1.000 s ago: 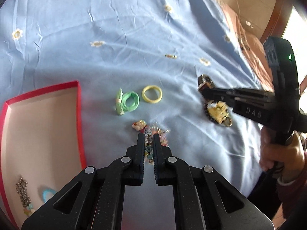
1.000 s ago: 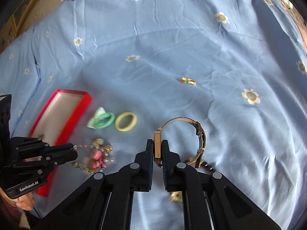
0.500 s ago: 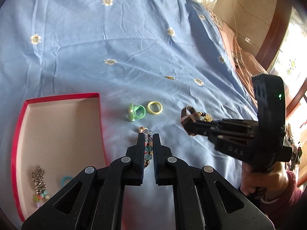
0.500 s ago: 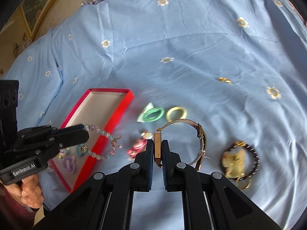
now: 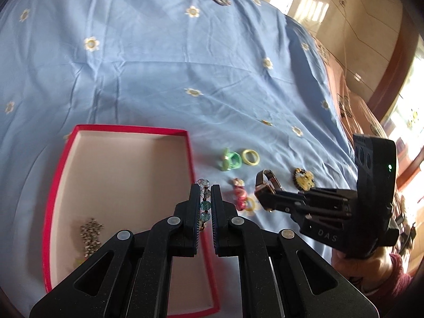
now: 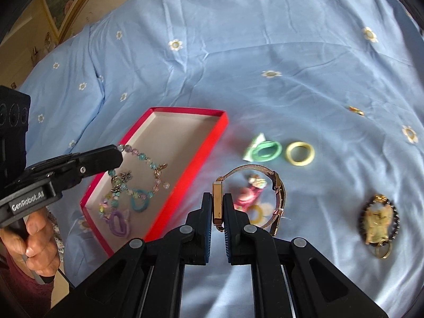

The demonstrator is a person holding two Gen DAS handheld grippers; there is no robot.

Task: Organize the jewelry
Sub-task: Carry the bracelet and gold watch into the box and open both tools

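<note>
Your blue sheet [image 6: 265,53] fills both views, with the red box [image 5: 57,185] lying on it. Only your right camera shows the box's near corner well: a purple tie [image 6: 118,221], a teal ring [image 6: 139,202] and a small metal charm [image 6: 120,181] sit there. In your left camera the arms cover that corner, and only the charm [image 5: 90,234] shows clearly.

Your left gripper [image 6: 116,156] is clamped on the bead bracelet [image 6: 148,164], which hangs in a loop over the box interior; from the left camera you see just a few beads [image 5: 204,198] pinched between the jaws, above the box's right wall. Your right gripper [image 6: 217,206] is closed on the watch [image 6: 278,190], gripping its gold case, with the mesh band arching up and away. The watch is held above the sheet, just right of the box; the left camera shows it end-on at the jaw tips [image 5: 266,185].

Loose on the sheet to the right of the box lie a green tie [image 6: 265,149] and, just beside it, a yellow ring [image 6: 300,153]. Nearer you, a pink piece [image 6: 250,193] shows through the watch band, partly screened by it. Well to the right lies a dark beaded bracelet with a gold charm [image 6: 379,220], blurred. A tiny item [image 6: 356,110] farther back is too small to make out.

Your left hand [image 6: 34,241] and right hand [image 5: 365,267] are cut off at the frame edges.
</note>
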